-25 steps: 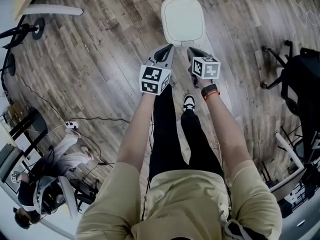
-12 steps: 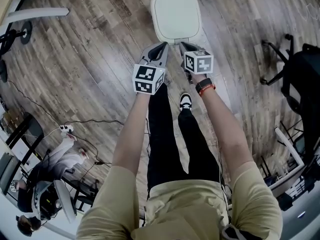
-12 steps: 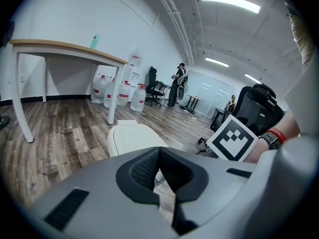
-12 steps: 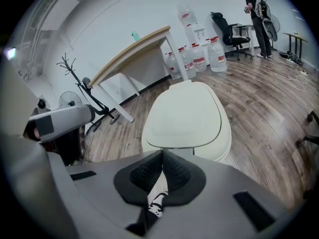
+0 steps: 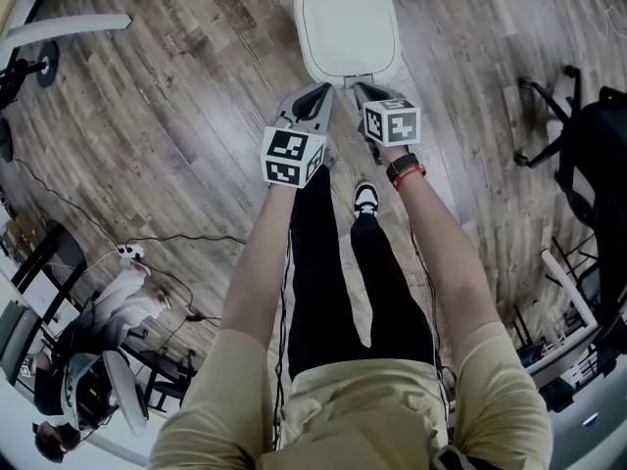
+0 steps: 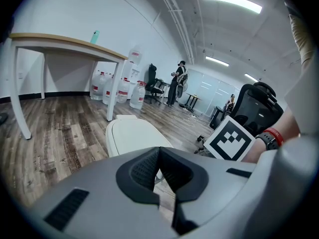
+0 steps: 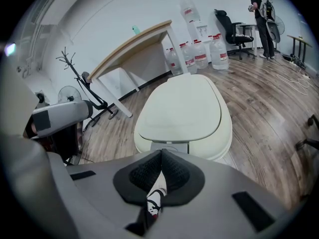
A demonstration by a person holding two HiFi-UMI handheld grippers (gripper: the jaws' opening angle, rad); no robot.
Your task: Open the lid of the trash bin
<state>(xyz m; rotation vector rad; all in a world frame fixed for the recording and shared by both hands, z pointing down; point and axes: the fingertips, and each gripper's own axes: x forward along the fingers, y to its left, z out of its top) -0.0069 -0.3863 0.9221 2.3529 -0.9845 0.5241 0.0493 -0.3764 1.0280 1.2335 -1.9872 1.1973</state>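
The white trash bin [image 5: 348, 27] stands on the wood floor straight ahead, its oval lid [image 7: 182, 108] lying flat and closed. A grey panel [image 7: 169, 146] sits at the bin's front edge under the lid. My left gripper [image 5: 317, 93] hovers just short of the bin's front left, jaws shut with nothing between them. My right gripper [image 5: 361, 89] hangs beside it at the front right, also shut and empty. In the left gripper view the bin [image 6: 133, 136] lies just past the gripper [image 6: 160, 176]. In the right gripper view the closed tips [image 7: 160, 169] point at the bin's front.
A wooden-topped table [image 6: 60, 41] and several water bottles [image 6: 122, 91] stand beyond the bin. Black office chairs [image 5: 588, 155] are to the right. A seated person [image 5: 108, 311] and cables [image 5: 167, 238] are at lower left. Another person [image 6: 177, 81] stands far off.
Over the last second both grippers moved forward, closer to the bin's front edge. In the last half second they barely moved. The lid stays closed.
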